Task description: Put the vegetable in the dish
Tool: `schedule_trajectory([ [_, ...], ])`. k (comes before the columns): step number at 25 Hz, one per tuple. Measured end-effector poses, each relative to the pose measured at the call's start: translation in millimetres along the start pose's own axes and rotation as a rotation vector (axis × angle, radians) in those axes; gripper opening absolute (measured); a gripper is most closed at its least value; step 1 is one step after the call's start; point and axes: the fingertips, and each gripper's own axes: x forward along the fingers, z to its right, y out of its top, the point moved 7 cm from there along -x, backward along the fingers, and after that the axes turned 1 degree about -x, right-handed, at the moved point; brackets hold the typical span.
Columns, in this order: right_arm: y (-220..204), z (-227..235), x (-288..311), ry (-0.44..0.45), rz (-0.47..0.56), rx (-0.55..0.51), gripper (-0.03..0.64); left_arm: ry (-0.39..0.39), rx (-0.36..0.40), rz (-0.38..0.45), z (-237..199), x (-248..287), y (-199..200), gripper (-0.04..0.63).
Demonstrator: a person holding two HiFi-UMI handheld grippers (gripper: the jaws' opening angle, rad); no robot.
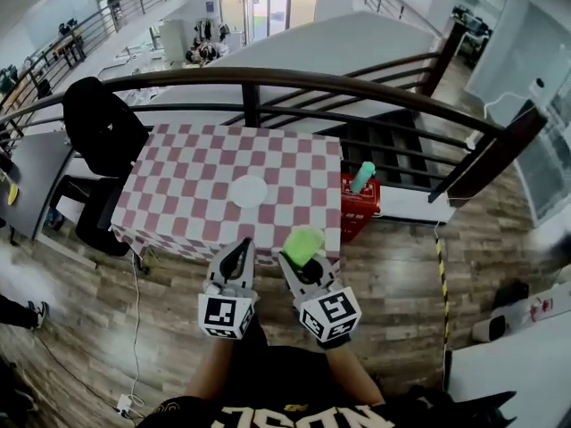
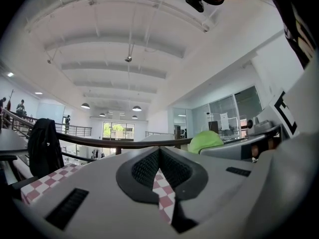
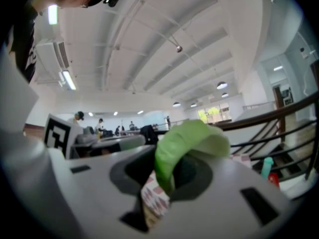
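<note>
One vegetable (image 1: pixel 303 243) up in the right tongs (image 1: pixel 300 259), not yet in the dish (image 1: pixel 249 191).

We think the main risk is a drop short of target. The green vegetable looks soft and leafy, and it's pinched low w/ most of it sticking out past the tips, so it could slide free or flop during the carry. The white dish sits well ahead, approx mid-bench (image 1: pixel 178 194), while we're only at the near edge. Letting go too early would land the vegetable on the checked cloth (image 1: pixel 294 163) or the floor (image 1: pixel 393 266). Coming in too low could also knock the dish. Our right tongs are part-way spread and clamped on the vegetable. Our left tongs (image 1: pixel 238 246) are pressed together w/ nothing btwn them, hanging just beside the right pair.
</note>
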Motion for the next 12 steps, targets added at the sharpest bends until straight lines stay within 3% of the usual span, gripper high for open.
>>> schedule_trajectory([
  [7,40.9,31.1,132.2,-0.074,0.021,-0.023,0.092,-0.063,-0.015,0.054,-116.3,90.9,25.5,0.018],
  [12,36.7,38.3,213.2,-0.082,-0.014,0.000,0.092,-0.093,-0.047,0.022,-187.0,124.4,18.4,0.020],
])
